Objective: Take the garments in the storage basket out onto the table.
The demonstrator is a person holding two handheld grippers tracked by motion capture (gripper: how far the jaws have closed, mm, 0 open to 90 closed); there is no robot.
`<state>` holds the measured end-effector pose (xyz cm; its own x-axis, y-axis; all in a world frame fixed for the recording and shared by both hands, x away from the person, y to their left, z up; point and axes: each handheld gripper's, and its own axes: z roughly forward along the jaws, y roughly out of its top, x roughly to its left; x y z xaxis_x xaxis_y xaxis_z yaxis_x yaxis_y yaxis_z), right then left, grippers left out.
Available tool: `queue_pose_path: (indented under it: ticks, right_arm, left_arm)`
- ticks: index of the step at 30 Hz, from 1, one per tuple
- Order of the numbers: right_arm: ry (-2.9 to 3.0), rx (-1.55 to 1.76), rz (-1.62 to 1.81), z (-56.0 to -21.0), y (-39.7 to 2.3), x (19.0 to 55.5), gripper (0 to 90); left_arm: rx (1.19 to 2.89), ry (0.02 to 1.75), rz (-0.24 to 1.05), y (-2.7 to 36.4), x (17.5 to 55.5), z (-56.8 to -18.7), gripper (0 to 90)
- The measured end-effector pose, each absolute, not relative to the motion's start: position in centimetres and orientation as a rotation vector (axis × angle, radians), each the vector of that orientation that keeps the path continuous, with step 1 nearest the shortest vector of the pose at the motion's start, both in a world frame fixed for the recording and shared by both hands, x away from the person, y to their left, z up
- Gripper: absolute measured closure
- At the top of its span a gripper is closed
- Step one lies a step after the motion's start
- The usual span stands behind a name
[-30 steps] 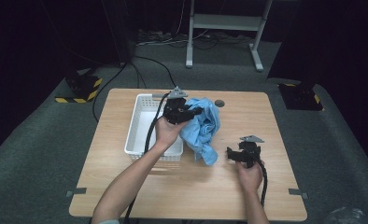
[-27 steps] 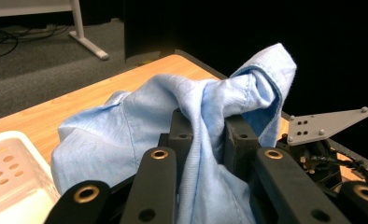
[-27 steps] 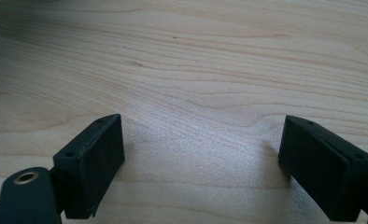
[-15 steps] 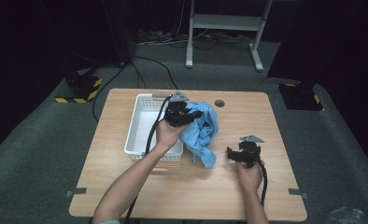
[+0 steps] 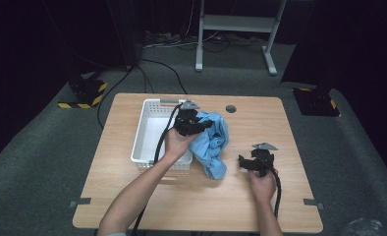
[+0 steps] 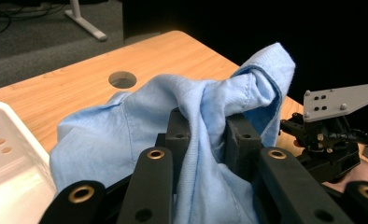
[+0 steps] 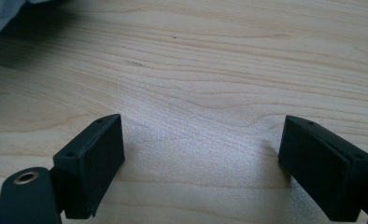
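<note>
A crumpled light blue cloth (image 5: pixel 212 143) lies on the wooden table (image 5: pixel 260 196), right beside a white basket (image 5: pixel 145 140). My left gripper (image 5: pixel 200 126) is above the basket's right rim, shut on a bunched fold of the cloth (image 6: pixel 126 135). In the left gripper view the fabric is pinched between the two black pads (image 6: pixel 178 133). To the right, my right gripper (image 5: pixel 244 162) rests low over bare wood, pointing left at the cloth. Its jaws (image 7: pixel 203 144) stand wide open with nothing between them.
The perforated white basket (image 6: pixel 4 154) looks hollow inside. A round cable hole (image 5: pixel 231 108) sits in the table's far edge. The right gripper's grey plate (image 6: pixel 343 100) shows beyond the cloth. Dark floor, cables and a metal stand surround the table.
The left gripper has shifted slightly toward the near side with the cloth in its grip. The right hand has kept still.
</note>
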<state>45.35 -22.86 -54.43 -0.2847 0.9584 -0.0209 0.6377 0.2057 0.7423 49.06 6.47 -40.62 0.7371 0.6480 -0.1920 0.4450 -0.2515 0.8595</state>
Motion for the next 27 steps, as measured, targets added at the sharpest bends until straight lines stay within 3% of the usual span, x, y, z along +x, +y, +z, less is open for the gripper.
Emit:
queue_pose_path:
  ticks: [18,27]
  right_arm:
    - [2.000,1.478,0.871,-54.4,-22.9,45.4,14.0]
    - [2.001,1.478,0.871,-54.4,-22.9,45.4,14.0]
  left_arm:
    - [1.930,0.833,0.231,5.6,49.0,-41.6,68.4]
    - [1.944,0.838,0.241,5.5,49.0,-41.8,49.0]
